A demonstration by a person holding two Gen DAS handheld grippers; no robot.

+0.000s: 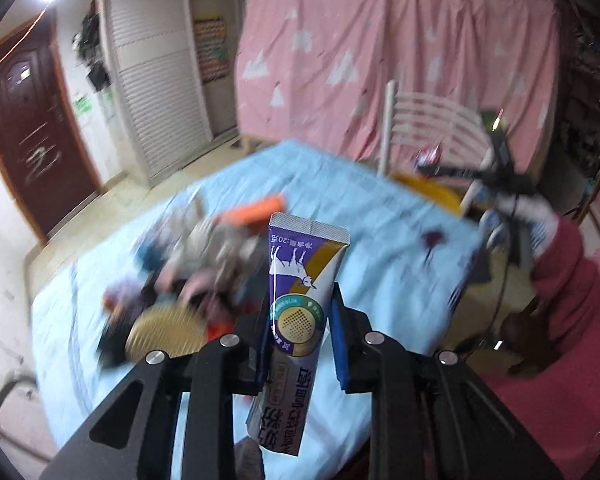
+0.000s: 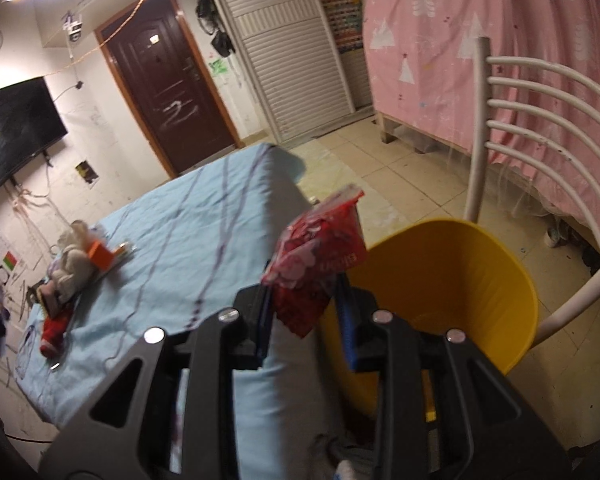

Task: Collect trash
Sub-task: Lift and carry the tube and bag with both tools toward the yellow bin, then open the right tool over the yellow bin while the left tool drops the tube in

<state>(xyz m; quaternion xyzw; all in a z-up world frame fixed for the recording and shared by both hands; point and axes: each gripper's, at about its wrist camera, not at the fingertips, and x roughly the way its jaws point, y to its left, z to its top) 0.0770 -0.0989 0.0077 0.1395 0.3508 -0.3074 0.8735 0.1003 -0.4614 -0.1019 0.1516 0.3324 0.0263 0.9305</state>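
Right gripper point(image 2: 302, 312): clamping a crumpled red wrapper point(image 2: 320, 256), which is sticking up and forward from between the blue pads. Directly beyond and slightly right of the wrapper, the yellow bin point(image 2: 496, 272) is standing open-mouthed on the floor, hard against the corner of the blue-sheeted tabletop point(image 2: 204, 224); a white chair point(image 2: 540, 128) is backing it. The wrapper is hanging near the bin's near-left rim, not yet over the opening. Judgement: a short carry forward and to the right should put it above the mouth before release.

Left gripper point(image 1: 298, 344): pinching a purple and gold sachet point(image 1: 300, 292), long axis running upright along the fingers, upper end clear of the tips, lower end poking out behind the pads. Beyond it, a blurred heap of remaining litter point(image 1: 204, 268) is lying on the tabletop. The bin is showing only as a yellow sliver at the tabletop's far right corner, well apart from this gripper.

Nearer hand: the right, by a wide margin; likely the first to drop.
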